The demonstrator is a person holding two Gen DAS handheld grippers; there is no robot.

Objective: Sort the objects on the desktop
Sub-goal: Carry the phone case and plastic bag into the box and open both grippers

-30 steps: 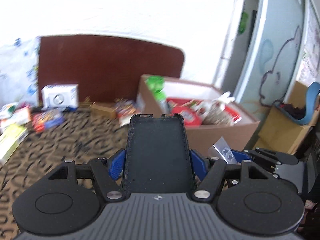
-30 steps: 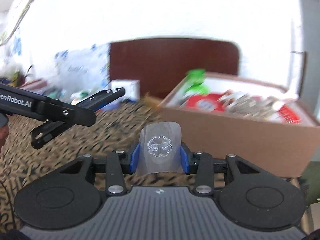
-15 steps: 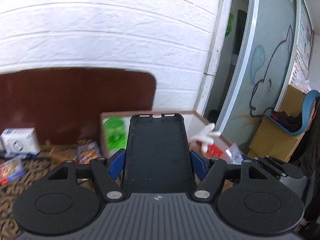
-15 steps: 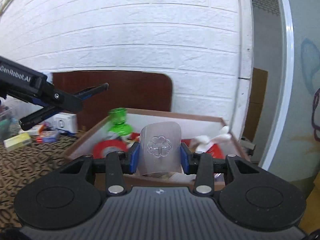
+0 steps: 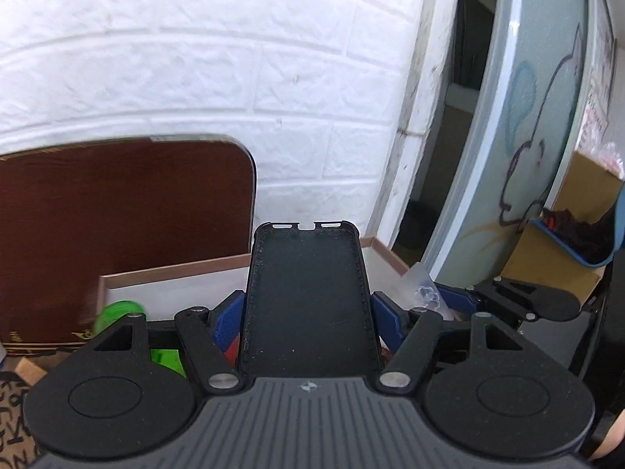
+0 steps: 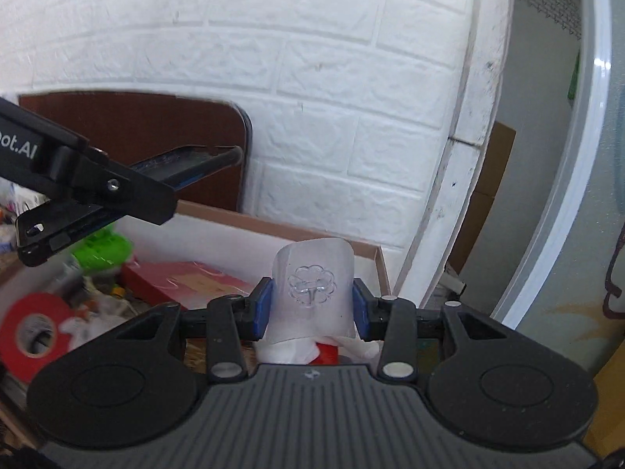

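My left gripper [image 5: 306,320] is shut on a black phone case [image 5: 308,297], held flat above the cardboard box [image 5: 172,269]. My right gripper [image 6: 310,308] is shut on a small clear plastic piece with a clover emblem [image 6: 312,289], held over the same box [image 6: 273,230]. In the right wrist view the left gripper and its phone case [image 6: 183,168] reach in from the left above the box. In the left wrist view the right gripper's clear piece [image 5: 424,285] shows at the right.
The box holds a red tape roll [image 6: 35,332], a green toy [image 6: 103,250], a red flat pack [image 6: 187,285] and a white object [image 6: 289,351]. A brown board [image 5: 125,234] leans on the white brick wall. A glass door [image 5: 539,136] stands to the right.
Both grippers have moved forward and risen from the patterned table to above the box, each keeping its object. The box contents now lie right below the right gripper.
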